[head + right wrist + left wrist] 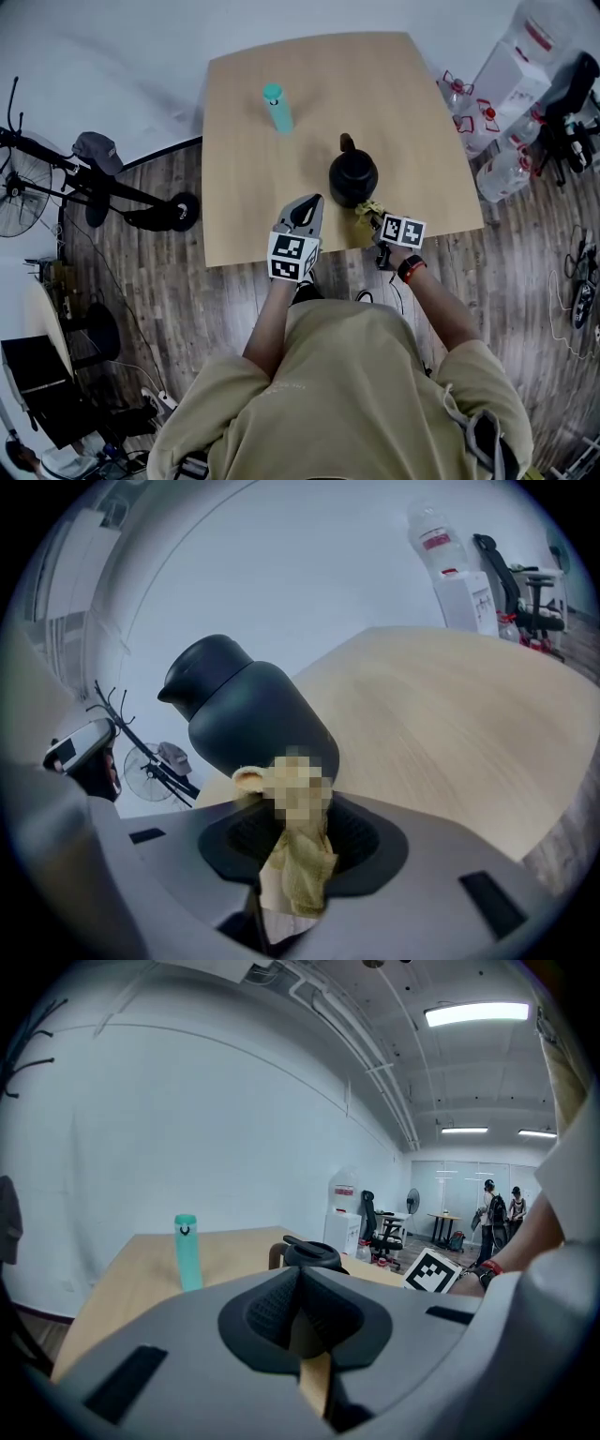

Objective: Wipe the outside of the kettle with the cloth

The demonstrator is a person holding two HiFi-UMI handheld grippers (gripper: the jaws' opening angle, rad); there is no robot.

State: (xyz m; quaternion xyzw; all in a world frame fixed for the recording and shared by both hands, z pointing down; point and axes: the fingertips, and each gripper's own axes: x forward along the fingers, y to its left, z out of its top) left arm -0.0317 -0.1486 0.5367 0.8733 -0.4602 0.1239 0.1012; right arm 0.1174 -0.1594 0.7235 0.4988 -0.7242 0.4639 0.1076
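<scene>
Cloth [298,860] is hanging pinched in the jaws of the right gripper [295,850], its bunched end meeting the lower side of the black kettle [253,714], which is standing near the surface's [281,56] front edge, while the left gripper [305,1321] is hovering just beside it, jaws pressed together on nothing, a teal bottle [277,106] standing farther back.
</scene>
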